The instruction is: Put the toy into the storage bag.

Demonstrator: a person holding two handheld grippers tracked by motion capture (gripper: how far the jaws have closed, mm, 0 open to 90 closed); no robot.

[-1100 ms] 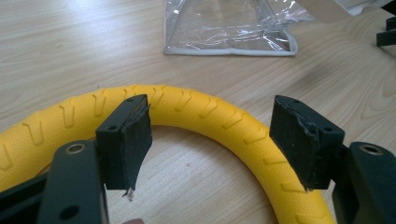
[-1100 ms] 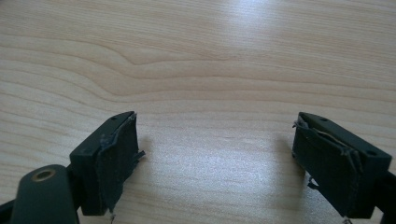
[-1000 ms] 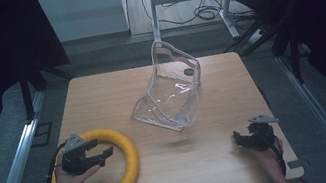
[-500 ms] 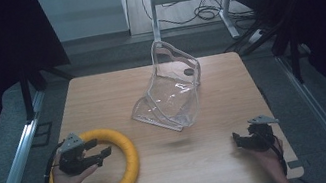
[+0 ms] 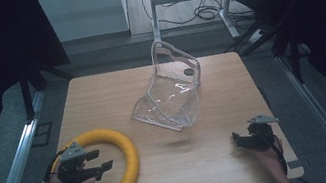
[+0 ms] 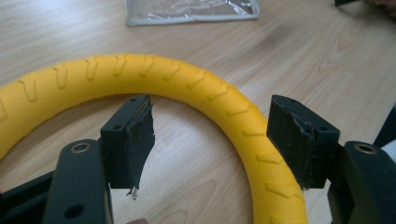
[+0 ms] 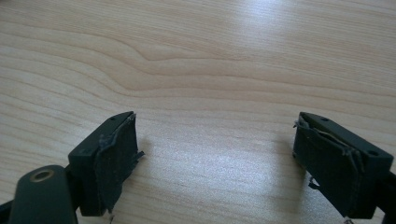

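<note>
Pale wood-grain table (image 5: pixel 224 162), square, set on a grey floor with dark curtains at both sides — that is the setting in the high view. Nearest the person, the left gripper (image 5: pixel 94 165) hangs over the yellow ring (image 5: pixel 130 163) at the table's near left corner, jaws apart, one toward the ring's hole and one toward its right side. The right gripper (image 5: pixel 236 138) sits at the near right, over bare wood, well apart from the ring.

The left gripper view adds what the high view cannot: the ring (image 6: pixel 196 88) has a pebbled surface with a row of small U-shaped grooves pressed along its top, and the jaw pads are frayed at their edges, with the ring's band running between and below them. I cannot tell if either pad touches it. The right gripper view shows its jaws spread wide over plain wood grain, nothing between them.

Farther off, near the table's middle, a clear plastic bag (image 5: pixel 172 95) stands half upright, crumpled, its mouth toward the far edge. Its near edge (image 6: pixel 191 11) shows at the top of the left gripper view.
</note>
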